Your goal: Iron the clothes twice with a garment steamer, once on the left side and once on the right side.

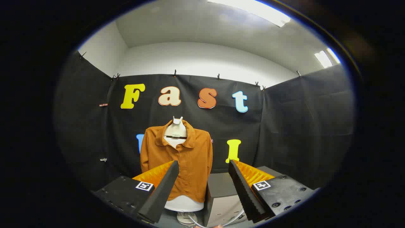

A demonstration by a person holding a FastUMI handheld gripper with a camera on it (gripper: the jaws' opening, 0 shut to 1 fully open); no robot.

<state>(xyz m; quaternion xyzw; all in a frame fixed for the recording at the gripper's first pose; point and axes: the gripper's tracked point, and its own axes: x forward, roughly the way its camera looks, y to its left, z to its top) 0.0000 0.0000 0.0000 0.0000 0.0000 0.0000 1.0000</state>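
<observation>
A brown long-sleeved shirt (182, 158) hangs on a white mannequin torso (176, 129) in front of the black cloth wall. My gripper (204, 164) is open, with its fingers spread wide and nothing between them. The shirt stands well beyond the fingers, behind the tip of the left finger (164, 186). The right finger (243, 190) lies to the right of the shirt. A grey box-like unit (221, 196) stands to the right of the mannequin, low between the fingers, with a white hose or cable (234, 218) curving in front of it. I cannot make out a steamer head.
The mannequin stands on a white base (185, 217) on a grey surface. Black cloth walls close the booth at the back, left and right. A white room wall and ceiling lights show above them.
</observation>
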